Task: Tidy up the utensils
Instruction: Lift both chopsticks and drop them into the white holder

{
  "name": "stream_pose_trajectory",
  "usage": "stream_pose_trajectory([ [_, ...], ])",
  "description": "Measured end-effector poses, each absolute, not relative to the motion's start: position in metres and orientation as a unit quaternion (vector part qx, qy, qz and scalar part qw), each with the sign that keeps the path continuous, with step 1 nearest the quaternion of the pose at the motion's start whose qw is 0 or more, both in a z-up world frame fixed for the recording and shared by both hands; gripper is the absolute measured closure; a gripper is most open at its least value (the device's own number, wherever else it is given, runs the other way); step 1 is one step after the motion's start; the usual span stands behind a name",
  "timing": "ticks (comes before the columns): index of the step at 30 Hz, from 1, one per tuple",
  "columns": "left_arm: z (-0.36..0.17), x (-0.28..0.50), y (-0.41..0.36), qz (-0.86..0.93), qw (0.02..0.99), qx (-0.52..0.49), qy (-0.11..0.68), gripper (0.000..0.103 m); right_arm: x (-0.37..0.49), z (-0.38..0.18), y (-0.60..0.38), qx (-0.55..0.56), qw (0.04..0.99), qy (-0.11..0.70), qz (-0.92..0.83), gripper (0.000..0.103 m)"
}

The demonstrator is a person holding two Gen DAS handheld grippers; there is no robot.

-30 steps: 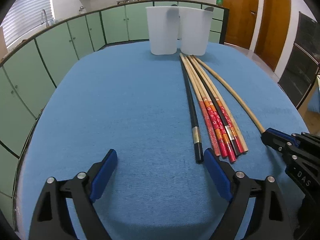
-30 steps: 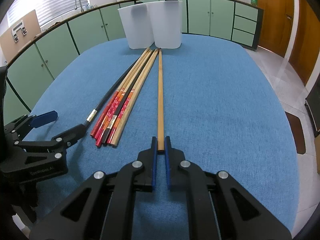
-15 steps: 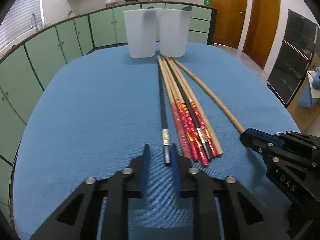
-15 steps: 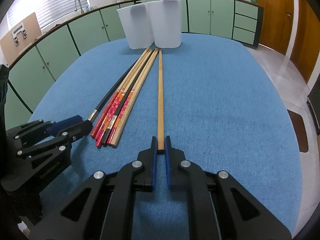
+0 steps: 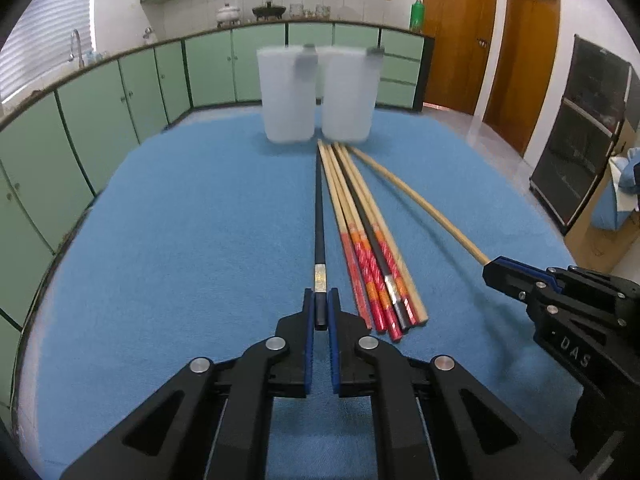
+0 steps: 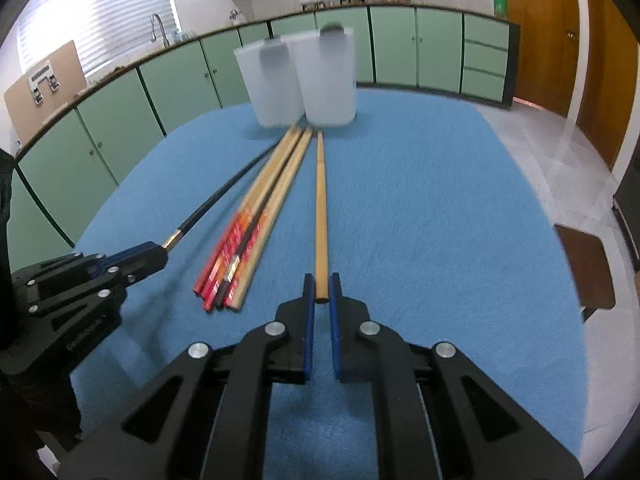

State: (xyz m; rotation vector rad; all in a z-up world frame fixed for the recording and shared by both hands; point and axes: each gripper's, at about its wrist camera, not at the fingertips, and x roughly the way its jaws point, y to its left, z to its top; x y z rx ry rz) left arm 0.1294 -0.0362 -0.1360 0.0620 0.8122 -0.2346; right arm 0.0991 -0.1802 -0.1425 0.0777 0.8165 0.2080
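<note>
The left claw (image 5: pixel 321 312) is closed on the near end of a black chopstick (image 5: pixel 319 216), its blue pads pressed against the stick just behind a metallic band. The right claw (image 6: pixel 321 292) is clamped in the same way on the near end of a plain tan chopstick (image 6: pixel 320 200). Both sticks point away toward two translucent white cups (image 5: pixel 316 92) that stand side by side at the far end of the blue desk (image 5: pixel 180 240) — the sticks' far tips lie just short of the cups' bases. Between the two held sticks lies a bundle of chopsticks (image 5: pixel 368 240) with red-patterned handles, with a dark one among them; its count is hard to tell through the blur. Nothing lies between either claw and the cups except the sticks themselves. Behind the desk run green cabinets (image 6: pixel 400 48) — and wooden doors (image 5: pixel 460 32) stand at the right.
</note>
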Motion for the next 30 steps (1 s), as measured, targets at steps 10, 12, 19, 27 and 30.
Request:
stream_pose_trajectory([
  [10, -0.044, 0.125, -0.017, -0.124, 0.949, 0.007, 0.290, 0.097, 0.094, -0.065, -0.196, 0.050, 0.940, 0.317, 0.116, 0.097],
  [12, -0.031, 0.129, -0.015, -0.129, 0.952, 0.003, 0.277, 0.097, 0.096, -0.050, -0.199, 0.055, 0.943, 0.306, 0.122, 0.097],
  [19, 0.006, 0.155, -0.008, -0.147, 0.959, -0.012, 0.243, 0.097, 0.120, 0.000, -0.205, 0.068, 0.950, 0.270, 0.144, 0.097],
  [27, 0.018, 0.185, -0.003, -0.158, 0.958, -0.020, 0.240, 0.097, 0.157, 0.035, -0.206, 0.048, 0.950, 0.264, 0.158, 0.097],
  [30, 0.026, 0.194, -0.001, -0.160, 0.959, -0.018, 0.234, 0.097, 0.171, 0.050, -0.208, 0.047, 0.949, 0.261, 0.167, 0.097],
])
